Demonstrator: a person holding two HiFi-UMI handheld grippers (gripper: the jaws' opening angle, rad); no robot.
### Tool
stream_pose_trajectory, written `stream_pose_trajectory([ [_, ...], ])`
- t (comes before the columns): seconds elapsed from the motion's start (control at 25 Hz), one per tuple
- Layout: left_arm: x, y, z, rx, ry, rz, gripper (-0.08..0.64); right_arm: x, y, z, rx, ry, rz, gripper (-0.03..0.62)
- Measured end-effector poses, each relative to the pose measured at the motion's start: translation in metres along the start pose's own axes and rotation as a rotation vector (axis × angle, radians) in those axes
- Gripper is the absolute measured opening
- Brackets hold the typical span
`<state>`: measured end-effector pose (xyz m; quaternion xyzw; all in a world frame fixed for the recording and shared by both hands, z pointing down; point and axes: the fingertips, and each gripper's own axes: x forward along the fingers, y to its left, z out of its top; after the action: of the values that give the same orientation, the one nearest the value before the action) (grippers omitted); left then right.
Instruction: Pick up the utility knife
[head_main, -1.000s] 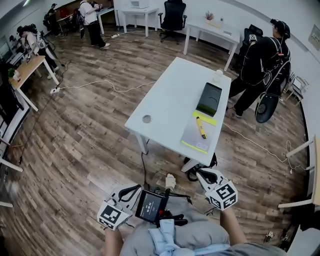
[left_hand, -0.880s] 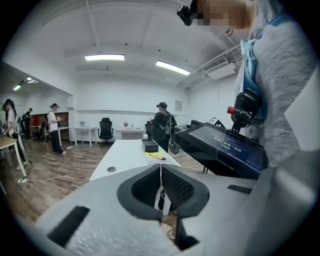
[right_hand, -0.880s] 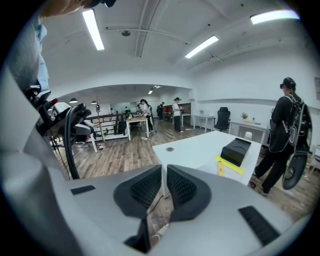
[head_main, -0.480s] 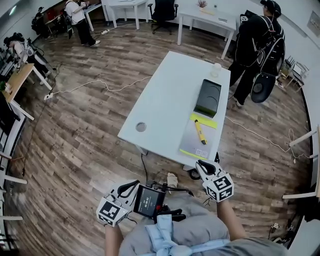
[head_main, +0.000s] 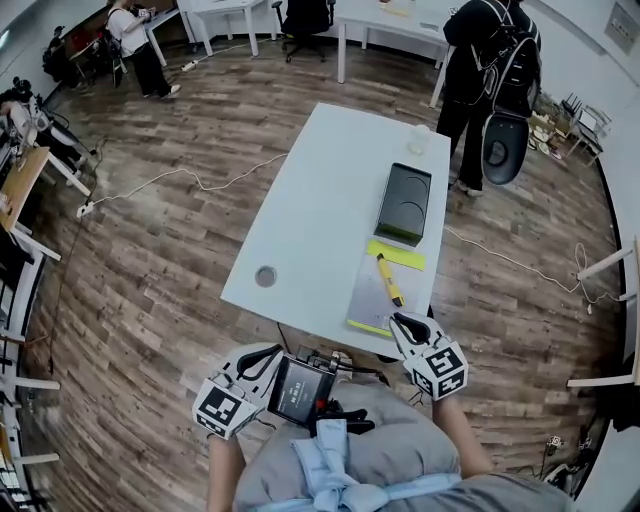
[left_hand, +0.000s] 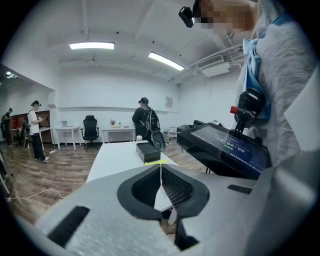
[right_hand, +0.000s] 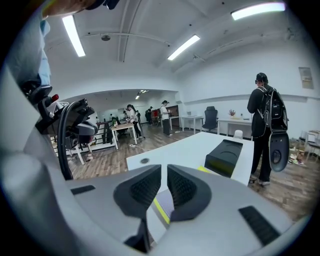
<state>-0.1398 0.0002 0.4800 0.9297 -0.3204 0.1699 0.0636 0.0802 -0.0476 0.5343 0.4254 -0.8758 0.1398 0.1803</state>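
Observation:
The yellow utility knife (head_main: 389, 280) lies on a grey mat with yellow edges (head_main: 371, 298) at the near right corner of the white table (head_main: 320, 200). My right gripper (head_main: 404, 326) hangs just off that corner, a short way below the knife, jaws shut and holding nothing. My left gripper (head_main: 262, 362) is held low by my waist, left of a screen device (head_main: 300, 390), also shut and empty. In the left gripper view the left gripper (left_hand: 160, 167) points along the table. In the right gripper view the right gripper (right_hand: 164, 172) hides the knife.
A black box (head_main: 403, 205) sits on the table beyond the mat, and a small round hole (head_main: 265, 275) marks the near left. A person with a backpack (head_main: 490, 70) stands at the far right corner. Cables (head_main: 190, 175) run over the wood floor.
The table has come nearer in the head view; the knife now lies just ahead of the right gripper. Both grippers stay by my waist, shut.

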Motion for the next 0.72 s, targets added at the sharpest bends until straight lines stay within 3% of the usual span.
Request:
stream_pose_trajectory([
  [0.44, 0.076, 0.021, 0.018, 0.046, 0.009, -0.092, 0.020, 0.016, -0.056, -0.012, 0.066, 0.018, -0.044, 0.031],
  [0.72, 0.092, 0.035, 0.022, 0.034, 0.032, -0.133, 0.020, 0.016, -0.066, -0.016, 0.118, 0.031, -0.091, 0.031],
])
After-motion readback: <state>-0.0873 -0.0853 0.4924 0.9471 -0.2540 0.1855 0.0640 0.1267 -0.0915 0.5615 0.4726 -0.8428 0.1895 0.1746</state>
